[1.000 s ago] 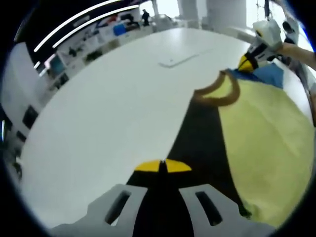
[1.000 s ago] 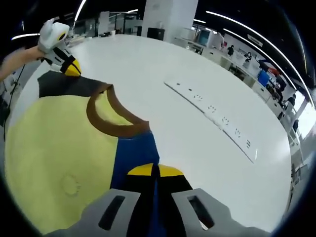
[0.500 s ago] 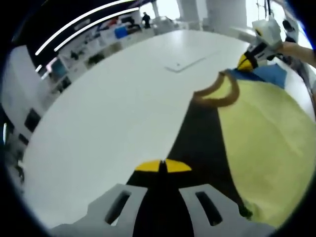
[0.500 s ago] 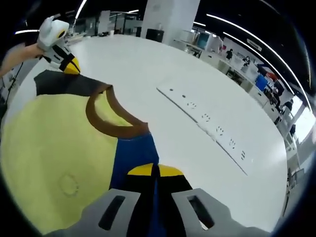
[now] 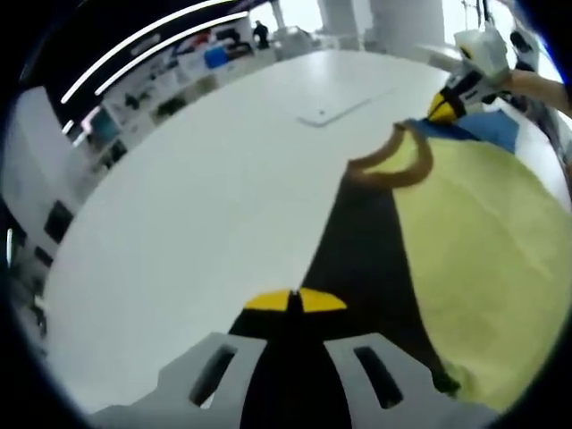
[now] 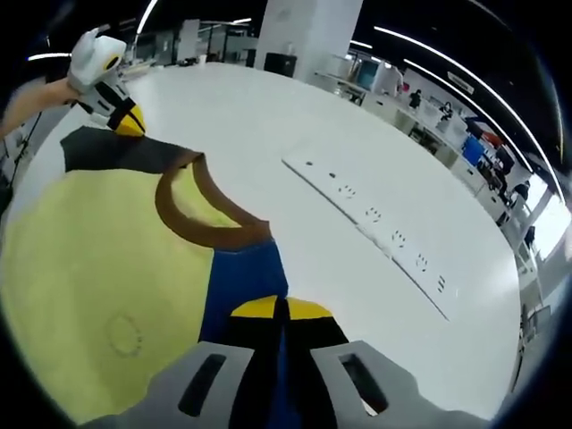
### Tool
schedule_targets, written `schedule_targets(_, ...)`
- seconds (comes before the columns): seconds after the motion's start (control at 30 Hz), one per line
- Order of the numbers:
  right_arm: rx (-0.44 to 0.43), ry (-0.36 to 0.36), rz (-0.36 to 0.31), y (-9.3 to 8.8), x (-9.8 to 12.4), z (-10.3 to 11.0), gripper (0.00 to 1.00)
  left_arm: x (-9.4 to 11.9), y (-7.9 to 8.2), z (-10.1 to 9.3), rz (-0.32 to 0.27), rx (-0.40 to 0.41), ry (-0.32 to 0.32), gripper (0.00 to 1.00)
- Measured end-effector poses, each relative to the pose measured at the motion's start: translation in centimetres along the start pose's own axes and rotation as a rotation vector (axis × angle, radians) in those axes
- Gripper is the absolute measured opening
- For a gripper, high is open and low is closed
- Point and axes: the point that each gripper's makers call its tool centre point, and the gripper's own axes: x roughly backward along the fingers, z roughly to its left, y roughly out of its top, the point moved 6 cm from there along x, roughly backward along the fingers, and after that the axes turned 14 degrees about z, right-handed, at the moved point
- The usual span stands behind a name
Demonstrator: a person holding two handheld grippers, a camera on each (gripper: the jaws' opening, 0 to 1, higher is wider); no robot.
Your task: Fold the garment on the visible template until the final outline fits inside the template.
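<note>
The garment is a shirt with a yellow body [image 5: 487, 241], a brown collar [image 5: 393, 163], a black sleeve [image 5: 362, 241] and a blue sleeve [image 6: 241, 277], spread on the white table [image 5: 197, 197]. In the left gripper view my left gripper [image 5: 295, 300] is shut on the black sleeve's edge. In the right gripper view my right gripper [image 6: 281, 308] is shut on the blue sleeve. Each gripper appears far off in the other's view: the right gripper [image 5: 440, 107] at the blue sleeve [image 5: 490, 130], the left gripper [image 6: 131, 125] at the black sleeve [image 6: 116, 152]. The yellow body [image 6: 89, 268] lies between them.
A long white strip [image 6: 375, 231] with rows of small dark marks lies on the table to the right of the shirt; the same strip [image 5: 332, 111] lies beyond the collar. Desks, shelves and pillars stand past the table's far edge. A hand [image 6: 31, 103] holds the far gripper.
Both views have shifted slightly, so the cameras moved a little. Both grippers stay shut on the sleeves, and the shirt lies much as before.
</note>
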Motion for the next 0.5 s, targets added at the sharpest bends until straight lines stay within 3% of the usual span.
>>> schedule_targets(0.5,0.005,-0.006,-0.013,0.05,-0.17,-0.16,0.08,-0.14,-0.48,-0.28,0.012,0.001,-0.007,0.04)
